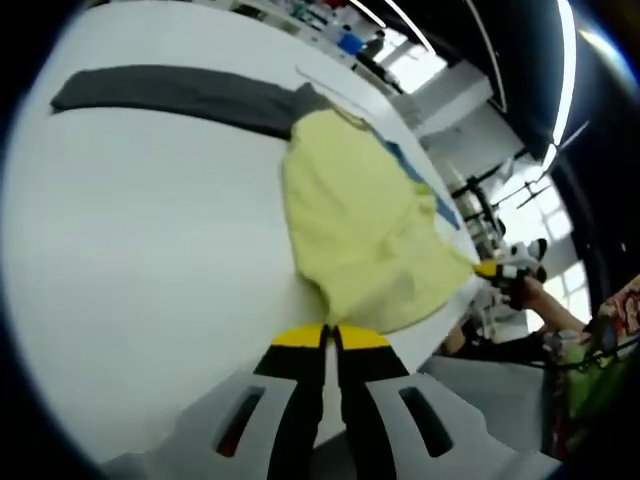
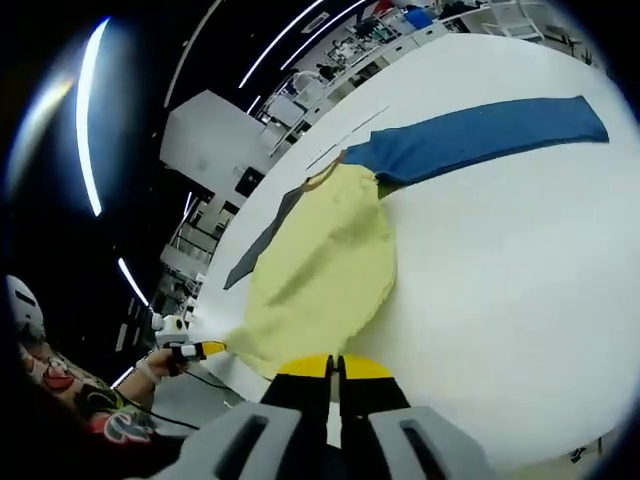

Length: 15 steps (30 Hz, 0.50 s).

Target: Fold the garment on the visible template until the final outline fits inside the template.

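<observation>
No brand, label or readable writing anywhere on cloth or tools

Yellow garment (image 1: 365, 235) spread flat on the white table (image 1: 140, 290), reaching to the near table edge, wrinkled, outline uneven. Neckline end toward the far side, partly overlapping a dark grey cloth strip (image 1: 180, 95) in the left gripper view; same strip a thin sliver (image 2: 262, 243) beyond the garment (image 2: 320, 270) in the right gripper view. Blue cloth strip (image 2: 480, 135) running from the neckline toward the far right table edge; in the left gripper view just a narrow blue edge (image 1: 420, 180) peeking from under the yellow fabric, rest hidden

Left gripper (image 1: 330, 335) at the near table edge, yellow-tipped jaws nearly together on the garment's hem; whether fabric is pinched between them, hard to tell. Right gripper (image 2: 335, 365) likewise narrow, tips at the garment's near edge, grip on cloth unclear

Other gripper small at each view's side: (image 1: 505, 270) at a garment corner off the table edge, (image 2: 190, 350) beside another corner. Template outline not discernible. Background room blurred and dark
</observation>
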Motion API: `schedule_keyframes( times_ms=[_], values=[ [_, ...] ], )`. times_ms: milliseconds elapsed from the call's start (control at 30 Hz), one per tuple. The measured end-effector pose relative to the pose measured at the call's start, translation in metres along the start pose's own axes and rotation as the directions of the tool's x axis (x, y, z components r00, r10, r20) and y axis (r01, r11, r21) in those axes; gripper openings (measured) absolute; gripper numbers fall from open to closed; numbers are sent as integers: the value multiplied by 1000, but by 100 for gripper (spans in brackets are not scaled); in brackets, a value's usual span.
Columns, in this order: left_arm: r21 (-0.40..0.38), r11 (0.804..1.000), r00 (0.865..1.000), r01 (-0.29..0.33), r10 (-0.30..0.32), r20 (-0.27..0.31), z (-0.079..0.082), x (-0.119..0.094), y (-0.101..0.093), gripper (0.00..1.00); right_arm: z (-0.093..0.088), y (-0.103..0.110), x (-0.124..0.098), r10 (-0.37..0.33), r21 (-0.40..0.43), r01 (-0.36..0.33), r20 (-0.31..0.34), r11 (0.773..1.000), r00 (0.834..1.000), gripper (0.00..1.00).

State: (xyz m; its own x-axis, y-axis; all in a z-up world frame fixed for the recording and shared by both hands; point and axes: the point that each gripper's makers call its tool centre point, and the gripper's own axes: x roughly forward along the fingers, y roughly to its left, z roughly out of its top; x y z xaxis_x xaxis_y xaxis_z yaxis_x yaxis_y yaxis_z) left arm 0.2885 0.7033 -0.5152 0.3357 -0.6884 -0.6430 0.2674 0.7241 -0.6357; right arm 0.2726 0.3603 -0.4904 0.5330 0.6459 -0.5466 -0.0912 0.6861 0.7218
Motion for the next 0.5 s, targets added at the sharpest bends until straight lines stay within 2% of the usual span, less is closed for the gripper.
schedule_keyframes(
  times_ms=[133, 300, 400, 500],
  values=[
    [-35, 999, 999, 12, -14, -51, -11, 3, -3, 0, -6, -6, -3, -17, 25, 18, -7, 1000, 1000, 0],
    [-46, 999, 997, 17, -21, -75, -16, 6, -5, 0, -7, -10, -8, -28, 39, 29, -10, 999, 1000, 0],
    [-50, 999, 996, 19, -24, -92, -19, 9, -3, 0, -13, -9, -11, -43, 40, 44, -13, 998, 999, 0],
    [-58, 998, 994, 15, -21, -103, -22, 10, 1, 0, -16, -18, -12, -54, 60, 55, -20, 997, 998, 0]
  ],
)
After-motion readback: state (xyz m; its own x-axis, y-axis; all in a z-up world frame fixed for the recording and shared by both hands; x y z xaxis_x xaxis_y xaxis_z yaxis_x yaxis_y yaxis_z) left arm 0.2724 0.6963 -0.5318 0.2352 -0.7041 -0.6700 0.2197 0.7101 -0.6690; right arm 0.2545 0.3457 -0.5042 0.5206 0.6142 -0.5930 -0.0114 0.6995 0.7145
